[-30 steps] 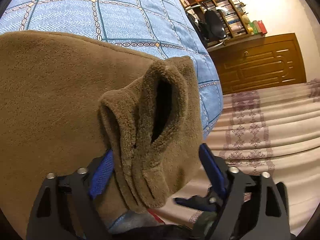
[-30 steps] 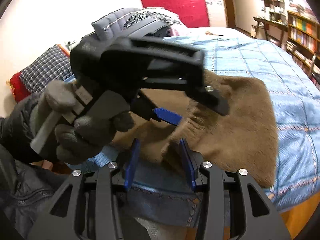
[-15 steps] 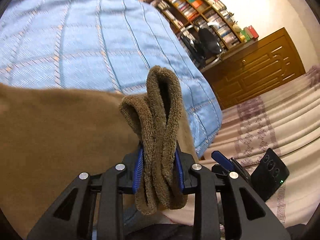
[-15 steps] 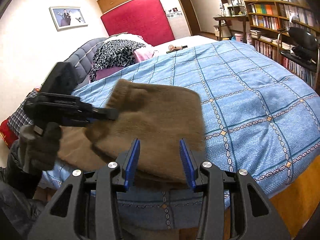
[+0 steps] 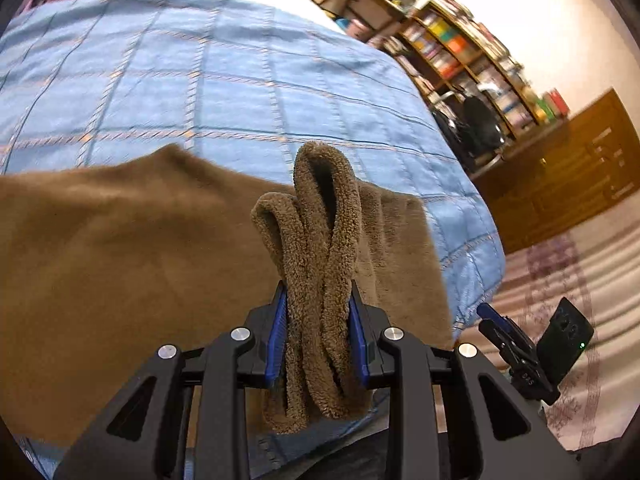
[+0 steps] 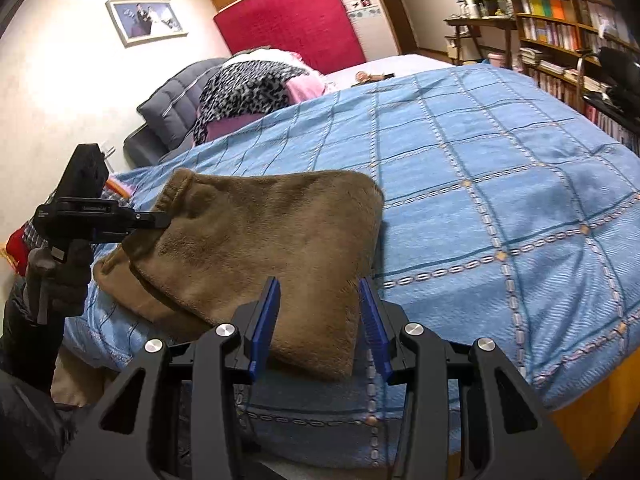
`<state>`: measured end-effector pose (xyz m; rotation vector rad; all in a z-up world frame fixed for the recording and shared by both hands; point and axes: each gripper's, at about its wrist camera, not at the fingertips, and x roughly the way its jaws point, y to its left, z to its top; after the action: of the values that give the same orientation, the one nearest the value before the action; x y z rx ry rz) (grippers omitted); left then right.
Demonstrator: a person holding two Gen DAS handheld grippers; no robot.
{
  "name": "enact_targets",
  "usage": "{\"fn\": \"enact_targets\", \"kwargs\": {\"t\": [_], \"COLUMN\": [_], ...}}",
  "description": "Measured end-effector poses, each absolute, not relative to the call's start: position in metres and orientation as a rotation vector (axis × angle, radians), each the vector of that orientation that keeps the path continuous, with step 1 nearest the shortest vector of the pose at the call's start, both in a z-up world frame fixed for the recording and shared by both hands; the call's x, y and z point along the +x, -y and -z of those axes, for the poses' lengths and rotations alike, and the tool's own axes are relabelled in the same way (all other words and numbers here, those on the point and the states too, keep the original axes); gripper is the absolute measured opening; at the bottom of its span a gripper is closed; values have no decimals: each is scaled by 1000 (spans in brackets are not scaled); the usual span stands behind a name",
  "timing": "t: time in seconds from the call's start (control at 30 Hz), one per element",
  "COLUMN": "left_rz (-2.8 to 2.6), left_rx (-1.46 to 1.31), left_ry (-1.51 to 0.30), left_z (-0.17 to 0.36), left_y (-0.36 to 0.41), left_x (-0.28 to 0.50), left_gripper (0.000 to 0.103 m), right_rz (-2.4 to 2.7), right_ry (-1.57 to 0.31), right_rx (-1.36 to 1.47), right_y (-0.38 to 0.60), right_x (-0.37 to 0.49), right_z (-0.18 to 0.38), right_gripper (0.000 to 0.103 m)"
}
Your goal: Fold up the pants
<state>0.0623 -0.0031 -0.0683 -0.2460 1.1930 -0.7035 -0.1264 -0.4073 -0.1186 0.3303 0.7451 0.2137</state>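
The brown fleece pants [image 6: 260, 240] lie folded on the blue checked bedspread [image 6: 500, 184] near its front edge. My left gripper [image 5: 318, 304] is shut on a bunched fold of the pants [image 5: 320, 240] at their corner; it also shows in the right wrist view [image 6: 156, 220], gripping the ribbed waistband edge. My right gripper [image 6: 320, 300] is open, its blue pads either side of the pants' near corner, not pinching it. It shows at the lower right of the left wrist view [image 5: 516, 344].
Pillows and a pile of clothes [image 6: 248, 84] lie at the head of the bed. Bookshelves [image 6: 560, 40] and a black chair [image 5: 480, 128] stand past the bed's far side. A wooden cabinet [image 5: 568, 172] and a patterned rug [image 5: 560, 280] are beyond the bed corner.
My left gripper closed on the bunched pants fold and lifted it. My right gripper drew back and now sits open at the pants' near corner.
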Motion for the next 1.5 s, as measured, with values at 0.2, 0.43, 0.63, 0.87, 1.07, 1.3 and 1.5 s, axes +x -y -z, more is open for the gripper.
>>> {"fn": "enact_targets", "kwargs": {"t": [0.2, 0.43, 0.63, 0.87, 1.07, 1.3, 1.5], "left_rz": [670, 607, 583, 554, 546, 476, 508], "left_rx": [-295, -283, -256, -229, -272, -214, -228], "left_ry": [-1237, -1252, -1231, -1188, -1151, -1046, -1053], "left_z": [93, 113, 121, 119, 107, 83, 79], "left_y": [-23, -34, -34, -29, -36, -52, -42], "left_x": [62, 65, 61, 56, 56, 53, 45], "left_gripper": [28, 31, 31, 32, 22, 19, 25], "right_rz": [-236, -328, -306, -307, -278, -299, -267], "right_ry": [-782, -827, -898, -881, -817, -810, -877], "right_rx": [343, 297, 321, 332, 358, 360, 359], "right_y": [390, 352, 348, 351, 360, 353, 349], "right_x": [-114, -89, -75, -73, -75, -66, -48], "right_z": [127, 138, 168, 157, 138, 138, 167], "right_gripper": [42, 42, 42, 42, 42, 42, 42]}}
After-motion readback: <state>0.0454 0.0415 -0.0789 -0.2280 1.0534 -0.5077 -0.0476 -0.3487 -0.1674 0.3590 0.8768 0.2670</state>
